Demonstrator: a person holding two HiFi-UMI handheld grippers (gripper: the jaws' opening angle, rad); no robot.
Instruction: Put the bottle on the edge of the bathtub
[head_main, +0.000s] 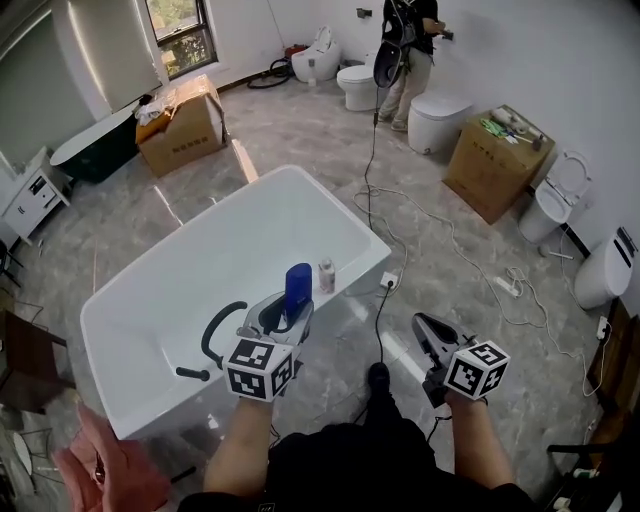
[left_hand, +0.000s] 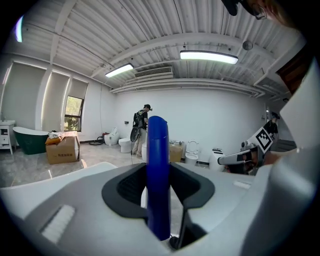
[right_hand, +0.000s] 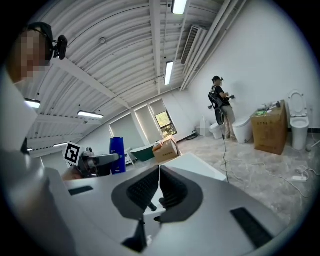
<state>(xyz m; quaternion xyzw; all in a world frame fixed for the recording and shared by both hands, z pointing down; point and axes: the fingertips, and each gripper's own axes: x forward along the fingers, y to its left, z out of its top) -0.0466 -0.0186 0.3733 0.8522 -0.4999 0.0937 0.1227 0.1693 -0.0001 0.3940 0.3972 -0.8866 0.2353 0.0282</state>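
Observation:
My left gripper (head_main: 288, 312) is shut on a tall blue bottle (head_main: 298, 284), holding it upright above the near rim of the white bathtub (head_main: 150, 290). In the left gripper view the blue bottle (left_hand: 157, 150) stands squeezed between the two dark pads. A small white bottle (head_main: 326, 275) stands on the tub's rim just right of the blue one. Over the floor to the right of the tub, my right gripper (head_main: 422, 325) is shut with nothing in it. The right gripper view shows its pads (right_hand: 172, 190) pressed together, with the blue bottle (right_hand: 117, 155) off to the left.
A black hose and handle (head_main: 213, 338) lie in the tub's near end. A white cable (head_main: 440, 235) and a power strip (head_main: 508, 285) lie on the floor to the right. Cardboard boxes (head_main: 182, 125) (head_main: 495, 160), several toilets (head_main: 437, 120) and a person (head_main: 405, 50) stand farther back.

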